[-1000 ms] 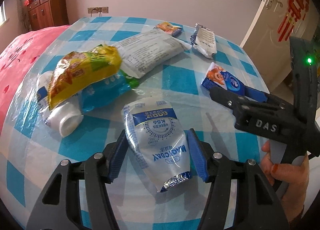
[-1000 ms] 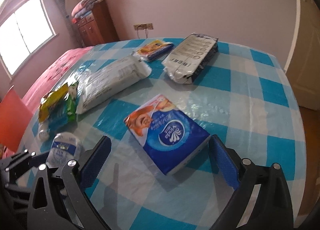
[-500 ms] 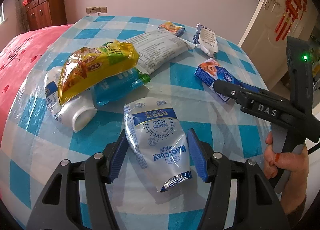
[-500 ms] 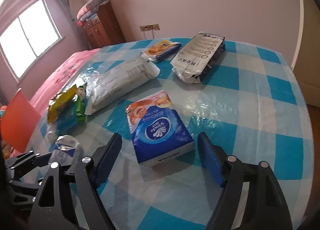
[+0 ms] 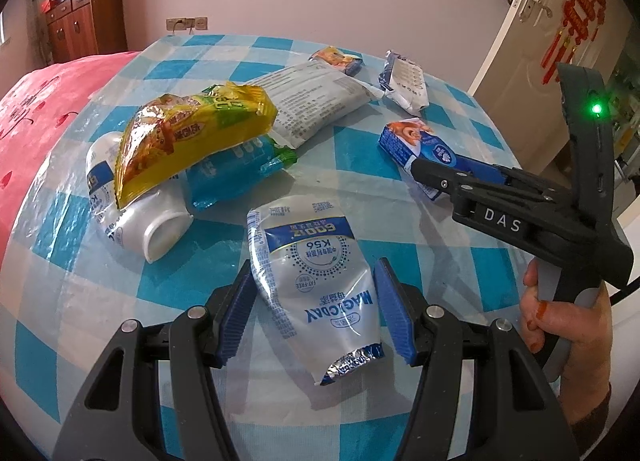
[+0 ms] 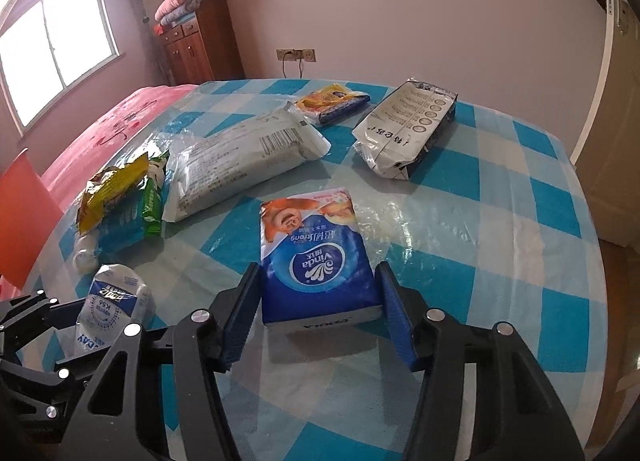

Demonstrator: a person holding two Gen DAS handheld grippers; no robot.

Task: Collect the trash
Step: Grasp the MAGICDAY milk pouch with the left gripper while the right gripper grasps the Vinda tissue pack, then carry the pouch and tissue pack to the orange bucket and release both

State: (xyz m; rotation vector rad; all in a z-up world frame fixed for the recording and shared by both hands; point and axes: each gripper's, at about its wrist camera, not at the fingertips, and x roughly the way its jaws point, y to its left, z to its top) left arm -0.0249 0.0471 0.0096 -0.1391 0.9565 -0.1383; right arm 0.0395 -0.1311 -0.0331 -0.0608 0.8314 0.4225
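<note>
A pink-walled bedroom holds a round table [image 6: 500,197] under a blue-and-white checked cloth, with a wooden cabinet [image 6: 196,49] by the far wall and a pink bed [image 5: 36,101] at the table's left edge. Trash lies across the cloth.

Near the front edge, the left gripper [image 5: 314,313] has its jaws spread on either side of a white milk pouch [image 5: 316,285], the blue pads just beside it; I cannot tell whether they touch.

Toward the right edge, the right gripper [image 6: 318,311] brackets a blue tissue pack [image 6: 316,257], pads against its 2 sides.

At the left edge a yellow bag [image 5: 188,137] lies on a blue wrapper [image 5: 228,173] and a white bottle [image 5: 136,221]. A long white packet [image 6: 240,161] sits mid-table; a small orange pack [image 6: 332,101] and a black-and-white bag [image 6: 404,129] lie near the far edge.
</note>
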